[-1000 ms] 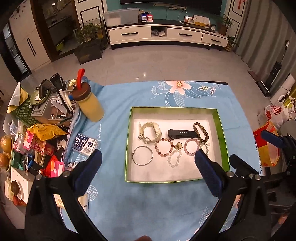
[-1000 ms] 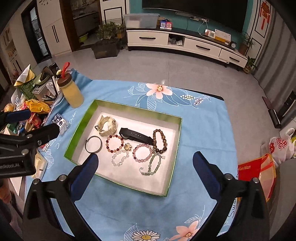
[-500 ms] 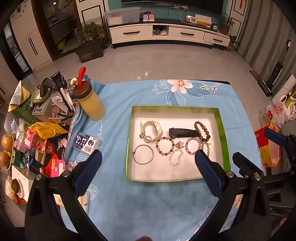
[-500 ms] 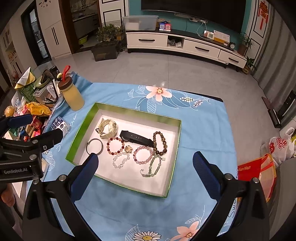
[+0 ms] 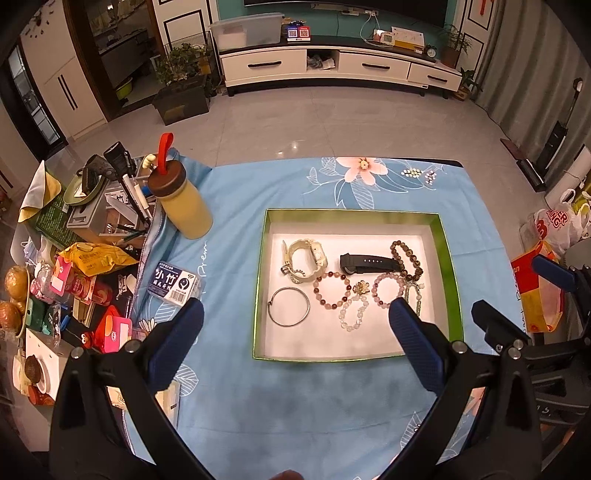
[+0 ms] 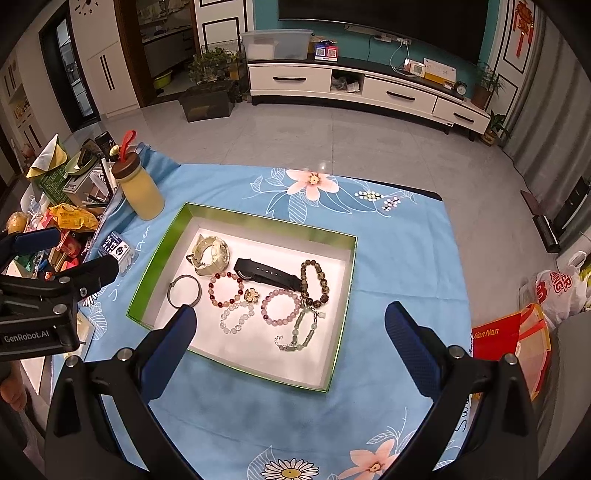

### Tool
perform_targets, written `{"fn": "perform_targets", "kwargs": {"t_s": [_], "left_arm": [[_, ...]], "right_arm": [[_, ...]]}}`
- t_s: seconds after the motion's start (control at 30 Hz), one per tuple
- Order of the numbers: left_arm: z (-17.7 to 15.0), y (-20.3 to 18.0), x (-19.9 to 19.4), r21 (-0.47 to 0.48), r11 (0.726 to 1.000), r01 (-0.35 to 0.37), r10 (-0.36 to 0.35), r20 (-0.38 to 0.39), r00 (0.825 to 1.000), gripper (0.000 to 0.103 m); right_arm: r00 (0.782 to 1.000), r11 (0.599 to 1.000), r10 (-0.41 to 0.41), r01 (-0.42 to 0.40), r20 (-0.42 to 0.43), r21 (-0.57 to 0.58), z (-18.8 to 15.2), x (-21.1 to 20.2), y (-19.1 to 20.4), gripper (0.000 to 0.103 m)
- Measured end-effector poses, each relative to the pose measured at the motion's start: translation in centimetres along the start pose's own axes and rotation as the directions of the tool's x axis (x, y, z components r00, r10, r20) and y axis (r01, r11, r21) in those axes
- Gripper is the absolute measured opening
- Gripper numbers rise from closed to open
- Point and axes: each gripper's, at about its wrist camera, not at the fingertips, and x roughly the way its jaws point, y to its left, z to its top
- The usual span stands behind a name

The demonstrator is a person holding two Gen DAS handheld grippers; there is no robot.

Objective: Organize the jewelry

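Both tools risen slightly, green tray (image 5: 447, 258) of jewelry below, untouched

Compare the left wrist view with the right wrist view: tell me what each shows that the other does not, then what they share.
Only the left wrist view shows the right gripper from the side, at its right edge, and a red container with googly eyes in the clutter.

Only the right wrist view shows the left gripper from the side, marked GenRobot.AI, the daisy print on the near cloth, and a wall clock.

Both show the green-rimmed tray, the black watch strap, the silver bangle, the yellow bottle, and both grippers open and empty.
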Motion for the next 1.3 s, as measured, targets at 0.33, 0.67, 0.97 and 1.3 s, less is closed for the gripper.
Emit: {"fn": "perform_targets", "kwargs": {"t_s": [0.33,0.67,0.97,1.3], "left_arm": [[-0.05,0.45,-0.07,-0.002,1.0,-0.014,0.014,-0.002,1.0,0.101],[-0.12,0.47,0.04,0.002,1.0,-0.025,0.025,-0.007,1.0,0.101],[-0.25,0.57,0.3,0.002,1.0,-0.031,0.032,-0.011,0.999,0.101],[-0.26,0.8,0.63,-0.015,1.0,-0.009,0.009,-0.023,1.0,0.101]], "right_arm": [[1.0,1.0,-0.021,0.021,0.013,0.013,0.24,-0.34,-0.53,0.102],[0.999,0.999,-0.029,0.028,0.017,0.015,0.3,-0.38,-0.62,0.102],[0.999,0.999,-0.03,0.03,0.015,0.017,0.26,-0.39,-0.75,0.102],[1.0,1.0,-0.019,0.019,0.015,0.018,0.1,-0.18,-0.71,0.102]]}}
